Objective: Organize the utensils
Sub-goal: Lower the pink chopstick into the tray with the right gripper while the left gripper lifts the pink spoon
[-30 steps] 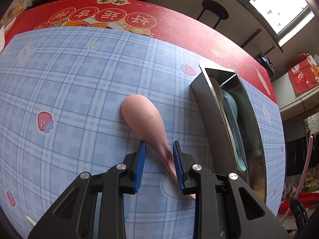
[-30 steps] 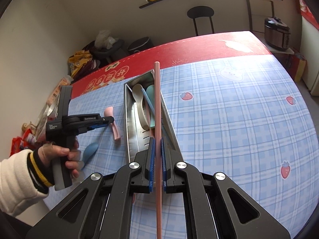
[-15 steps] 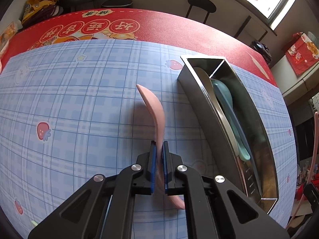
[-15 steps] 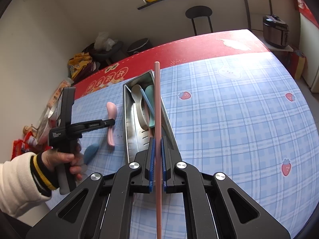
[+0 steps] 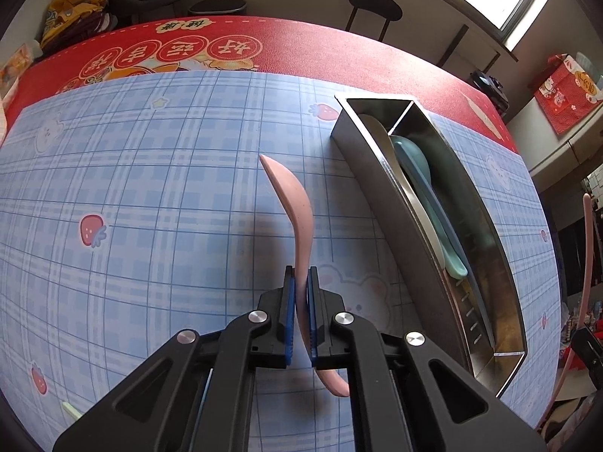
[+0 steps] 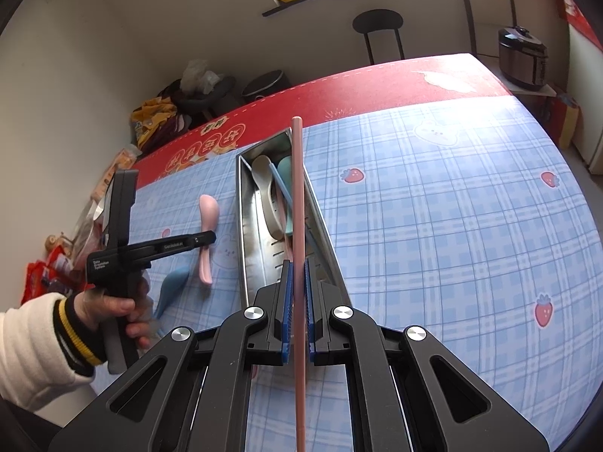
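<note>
While the left gripper [image 5: 300, 316] is clamped on the handle of a pink spoon [image 5: 292, 203], the spoon is turned on its edge, its bowl reaching toward 12 o'clock over the blue checked tablecloth [image 5: 150, 188] and its handle tip poking out behind the pads toward 5 o'clock. Whether the spoon touches the cloth, I cannot tell. At 2 o'clock from the spoon, just beside it, lies a long metal tray [image 5: 380, 203]; inside are a grey spoon [image 5: 384, 139] and a teal spoon [image 5: 414, 165], lying lengthwise side by side.

From the right wrist view, the right gripper [image 6: 296, 312] is pressed together on a pink chopstick [image 6: 298, 196], held near its middle, so the stick runs straight from 6 to 12 o'clock above the tray [image 6: 248, 248]. A thin blue chopstick [image 6: 280, 184] also lies in the tray. At 9 o'clock a hand [image 6: 113, 307] holds the left gripper, with the pink spoon in its grip at the tray's left. A blue spoon [image 6: 171, 286] lies on the tablecloth below it, near the hand.
</note>
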Tool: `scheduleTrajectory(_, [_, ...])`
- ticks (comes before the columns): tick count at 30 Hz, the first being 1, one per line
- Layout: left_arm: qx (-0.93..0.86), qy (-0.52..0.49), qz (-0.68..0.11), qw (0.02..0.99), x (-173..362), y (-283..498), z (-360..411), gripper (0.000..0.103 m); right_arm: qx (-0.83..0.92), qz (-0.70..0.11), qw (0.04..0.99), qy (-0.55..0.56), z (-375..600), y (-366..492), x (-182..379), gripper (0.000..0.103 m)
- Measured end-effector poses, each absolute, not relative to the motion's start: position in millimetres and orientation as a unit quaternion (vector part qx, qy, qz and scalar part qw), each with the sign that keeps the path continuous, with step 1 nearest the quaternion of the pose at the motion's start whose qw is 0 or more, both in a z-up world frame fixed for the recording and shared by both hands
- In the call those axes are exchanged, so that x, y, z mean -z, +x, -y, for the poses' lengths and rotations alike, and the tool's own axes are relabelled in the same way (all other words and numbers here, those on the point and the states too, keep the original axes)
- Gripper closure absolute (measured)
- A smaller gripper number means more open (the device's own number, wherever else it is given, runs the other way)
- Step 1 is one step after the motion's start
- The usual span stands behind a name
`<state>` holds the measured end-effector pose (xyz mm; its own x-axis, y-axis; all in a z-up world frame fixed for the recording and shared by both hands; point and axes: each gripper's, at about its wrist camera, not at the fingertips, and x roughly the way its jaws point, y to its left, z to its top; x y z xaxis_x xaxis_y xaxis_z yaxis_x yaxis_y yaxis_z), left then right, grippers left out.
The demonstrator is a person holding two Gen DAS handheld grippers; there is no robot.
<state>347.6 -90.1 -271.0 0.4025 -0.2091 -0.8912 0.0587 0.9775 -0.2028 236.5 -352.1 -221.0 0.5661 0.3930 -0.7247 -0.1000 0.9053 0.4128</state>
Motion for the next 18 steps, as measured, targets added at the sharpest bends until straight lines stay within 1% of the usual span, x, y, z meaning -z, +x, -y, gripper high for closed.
scheduleTrajectory(6, [0.08, -0.087, -0.522, 0.845, 239.4, 325.5, 68.5, 0.097, -0.143, -0.444, 0.869, 0.163, 350.4, 237.7, 221.2, 0.097])
scheduleTrajectory(9, [0.079, -0.095, -0.513, 0.849, 226.2, 314.6, 59.6, 0.097, -0.149, -0.445, 0.871, 0.144, 345.8, 245.4, 219.3, 0.097])
scheduleTrajectory(18, [0.082, -0.113, -0.495, 0.858, 204.2, 295.4, 45.6, 0.097, -0.199, -0.443, 0.873, -0.031, 296.6, 313.1, 215.0, 0.097])
